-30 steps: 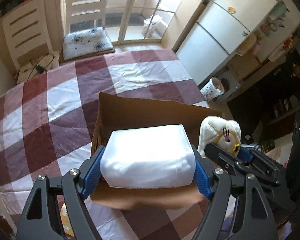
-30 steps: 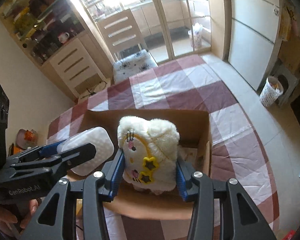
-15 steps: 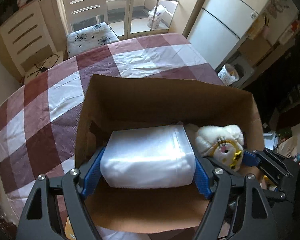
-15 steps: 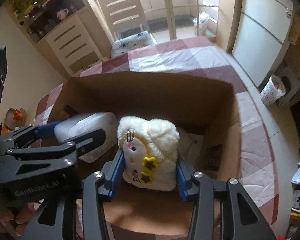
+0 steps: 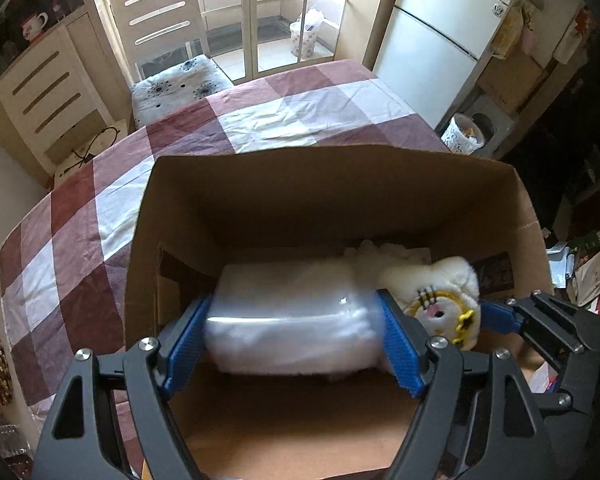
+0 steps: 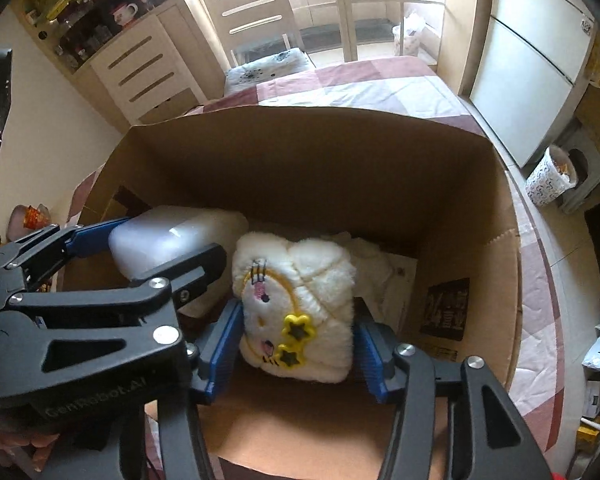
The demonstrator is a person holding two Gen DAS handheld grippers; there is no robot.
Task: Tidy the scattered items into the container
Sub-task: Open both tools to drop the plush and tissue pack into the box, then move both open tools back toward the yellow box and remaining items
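A brown cardboard box (image 5: 332, 184) stands open on the checked tablecloth. My left gripper (image 5: 296, 332) is shut on a white plastic-wrapped pack (image 5: 292, 320) and holds it low inside the box, at its left side. My right gripper (image 6: 296, 340) is shut on a white plush toy (image 6: 296, 304) with yellow stars, also down inside the box, just right of the pack. In the right wrist view the pack (image 6: 172, 240) and the left gripper (image 6: 136, 256) show to the left of the plush. The plush (image 5: 440, 300) shows at right in the left wrist view.
White fabric (image 6: 384, 272) lies on the box floor behind the plush. The box walls (image 6: 308, 152) rise around both grippers. A chair (image 5: 168, 40) stands beyond the table's far edge, a fridge (image 5: 440, 44) at right, a patterned bin (image 5: 462, 136) on the floor.
Both grippers have gone from above the box's near edge down into it, each still holding its item. The pack and plush now sit low between the box walls.
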